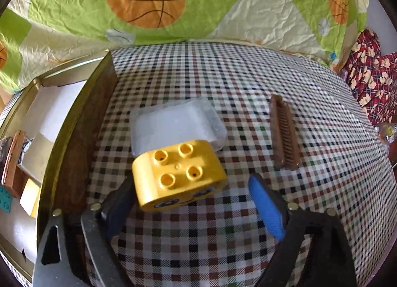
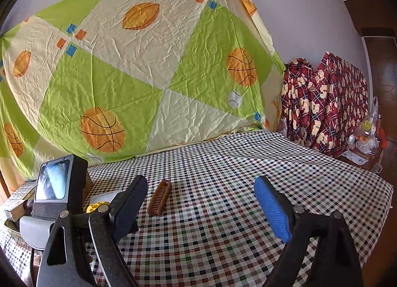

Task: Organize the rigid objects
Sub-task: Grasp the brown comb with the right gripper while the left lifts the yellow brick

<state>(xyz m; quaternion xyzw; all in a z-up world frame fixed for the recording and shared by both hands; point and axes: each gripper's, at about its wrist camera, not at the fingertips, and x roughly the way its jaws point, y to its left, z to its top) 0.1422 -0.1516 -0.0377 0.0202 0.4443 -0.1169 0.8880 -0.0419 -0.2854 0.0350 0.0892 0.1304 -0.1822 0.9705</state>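
Note:
A yellow toy brick (image 1: 177, 175) with four studs and a printed face lies on the checked tablecloth between my left gripper's (image 1: 191, 195) open fingers, close against the left finger (image 1: 119, 202); the blue right finger (image 1: 265, 210) stands apart from it. A clear plastic lid (image 1: 177, 123) lies just behind the brick. A brown comb (image 1: 284, 133) lies to the right. My right gripper (image 2: 201, 202) is open and empty above the cloth; the comb (image 2: 160, 197) lies just ahead of its left finger, and a bit of the brick (image 2: 95, 206) shows at left.
A metal-rimmed tray (image 1: 72, 123) at the left holds white boxes, a brown box and a teal plate. The left gripper's body with its screen (image 2: 55, 182) stands at the left of the right wrist view. A sports-print sheet hangs behind; red patterned cloth (image 2: 325, 103) is at right.

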